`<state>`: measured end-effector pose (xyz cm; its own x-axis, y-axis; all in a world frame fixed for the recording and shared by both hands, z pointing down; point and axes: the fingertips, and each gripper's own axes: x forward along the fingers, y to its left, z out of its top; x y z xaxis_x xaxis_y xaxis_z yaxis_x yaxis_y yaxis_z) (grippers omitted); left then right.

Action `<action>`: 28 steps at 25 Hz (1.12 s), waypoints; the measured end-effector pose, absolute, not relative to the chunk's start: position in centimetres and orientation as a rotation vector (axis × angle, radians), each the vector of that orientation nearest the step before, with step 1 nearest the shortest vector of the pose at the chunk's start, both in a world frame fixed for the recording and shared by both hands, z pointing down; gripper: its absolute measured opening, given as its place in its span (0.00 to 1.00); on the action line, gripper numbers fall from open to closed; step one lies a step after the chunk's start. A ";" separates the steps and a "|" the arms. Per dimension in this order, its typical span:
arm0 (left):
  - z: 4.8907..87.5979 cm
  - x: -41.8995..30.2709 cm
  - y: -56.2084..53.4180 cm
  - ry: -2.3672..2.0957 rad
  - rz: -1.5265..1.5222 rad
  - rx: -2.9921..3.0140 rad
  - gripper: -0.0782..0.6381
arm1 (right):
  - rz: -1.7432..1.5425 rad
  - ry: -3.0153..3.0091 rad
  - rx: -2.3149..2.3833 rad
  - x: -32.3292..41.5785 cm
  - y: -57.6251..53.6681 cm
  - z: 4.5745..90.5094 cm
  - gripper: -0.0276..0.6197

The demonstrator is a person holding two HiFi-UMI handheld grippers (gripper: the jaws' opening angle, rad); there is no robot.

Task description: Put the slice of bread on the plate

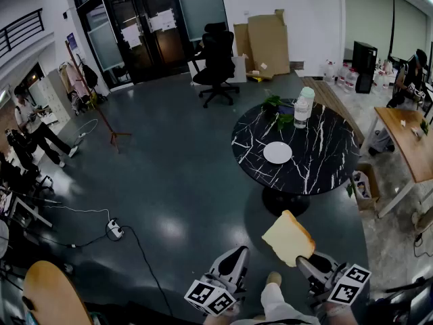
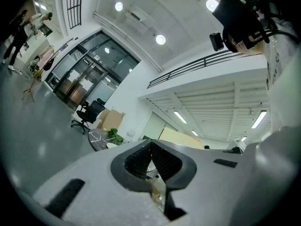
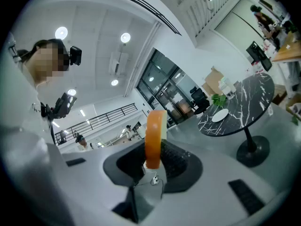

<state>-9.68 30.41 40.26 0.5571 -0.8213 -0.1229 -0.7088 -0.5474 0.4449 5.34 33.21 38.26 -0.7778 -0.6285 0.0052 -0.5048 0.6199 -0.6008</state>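
Fingers (image 3: 173, 155) of the right gripper (image 3: 153, 157) squeeze the tan square slice of bread (image 3: 154, 134), which stands up on its edge between the black bumpy pads. Its bottom corner is hidden down between them. In the head view the bread (image 1: 289, 237) is up in the air over the floor, well apart from the table, with the right gripper (image 1: 308, 261) under it. The left gripper (image 2: 150, 159) has its two pads touching each other; in the head view it (image 1: 238, 256) is just beside the right one.

The big dark grey shiny floor (image 1: 169, 181) fills most of the room. On it stands the round black stone table (image 1: 325, 171) with thin white lines. Far behind are a black office chair (image 1: 218, 59) and flat brown cardboard sheets (image 1: 267, 42) by the white wall. A round wooden top (image 1: 47, 296) is cut off at the bottom left corner. On the table sit a leafy green plant (image 1: 276, 107), a clear jar (image 1: 304, 107) with a pale lid, and the small round white plate (image 1: 277, 152) near the middle
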 end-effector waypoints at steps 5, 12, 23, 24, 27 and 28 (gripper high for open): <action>39.4 -9.3 23.8 -1.288 -0.470 2.449 0.12 | -0.876 2.683 -0.869 5.0 26.9 37.9 0.19; 38.9 -7.2 15.1 -1.293 -0.465 2.461 0.12 | -0.891 2.717 -0.829 6.0 18.6 38.1 0.19; 39.7 -4.4 6.4 -1.293 -0.440 2.444 0.12 | -0.951 2.717 -0.827 8.5 10.0 39.6 0.19; 40.0 -4.2 5.8 -1.283 -0.434 2.441 0.12 | -0.959 2.715 -0.831 8.7 9.5 39.7 0.19; 40.4 -3.6 3.7 -1.266 -0.423 2.434 0.12 | -0.979 2.703 -0.857 9.4 7.5 40.1 0.19; 40.4 -3.5 2.9 -1.268 -0.418 2.432 0.12 | -0.986 2.696 -0.861 9.6 6.8 40.4 0.19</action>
